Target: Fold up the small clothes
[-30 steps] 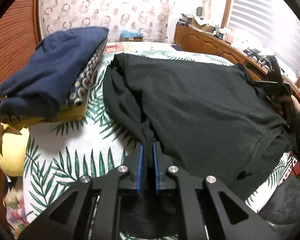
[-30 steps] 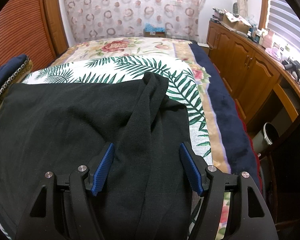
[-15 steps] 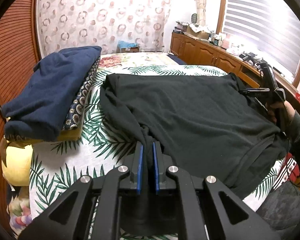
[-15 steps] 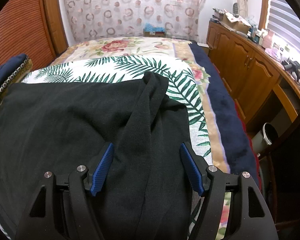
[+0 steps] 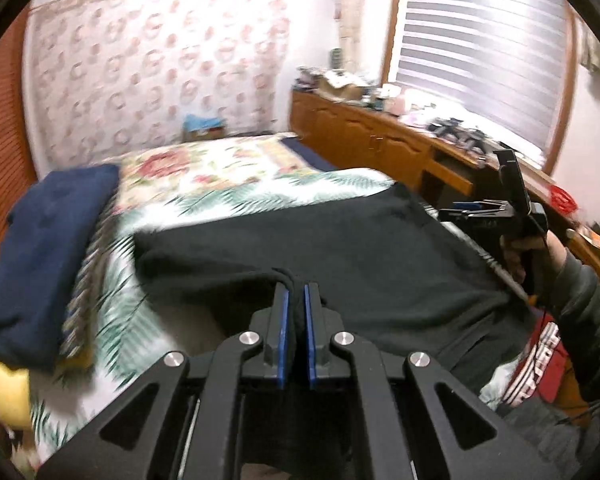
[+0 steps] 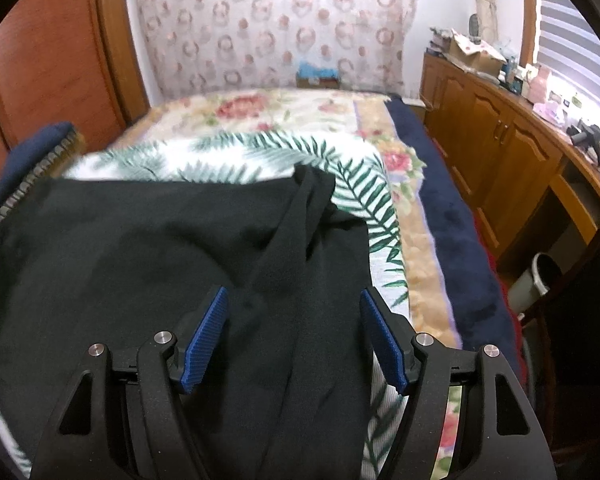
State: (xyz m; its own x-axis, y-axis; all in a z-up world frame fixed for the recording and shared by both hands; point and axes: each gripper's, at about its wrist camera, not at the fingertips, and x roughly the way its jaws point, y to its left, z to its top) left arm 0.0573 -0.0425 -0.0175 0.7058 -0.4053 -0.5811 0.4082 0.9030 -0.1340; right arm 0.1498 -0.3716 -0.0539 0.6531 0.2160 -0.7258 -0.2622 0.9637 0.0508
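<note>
While the sleeve is held, advice by view:
Left wrist view, step: the left hand-held gripper (image 5: 295, 300), low centre of frame, is clamped narrow on a bunched sleeve end of the black garment (image 5: 360, 248); I judge this the sleeve fold across the body.
Left wrist view, doing it well: carry the sleeve level over the chest, keep the cloth taut but not dragging the body, and let go only once it lies flat.
Left wrist view, garment: dark, matte, knit-like, spread across the middle of the frame on the bed (image 5: 220, 176), whose cover has a green leaf print; a navy folded pile (image 5: 48, 240) sits at the left edge, apart from it.
Left wrist view, other tool: the right hand-held gripper (image 5: 472, 212) shows at the right edge, above the garment's far side.
Right wrist view, grip: the right hand-held gripper (image 6: 294, 334) stands wide, nothing pinched, pads (image 6: 206, 336) either side of the other sleeve.
Right wrist view, garment: the black garment (image 6: 140, 252) fills the lower left, with that sleeve (image 6: 300, 216) lying folded and creased toward the centre.
Right wrist view, doing it well: steady the body here, I think.
</note>
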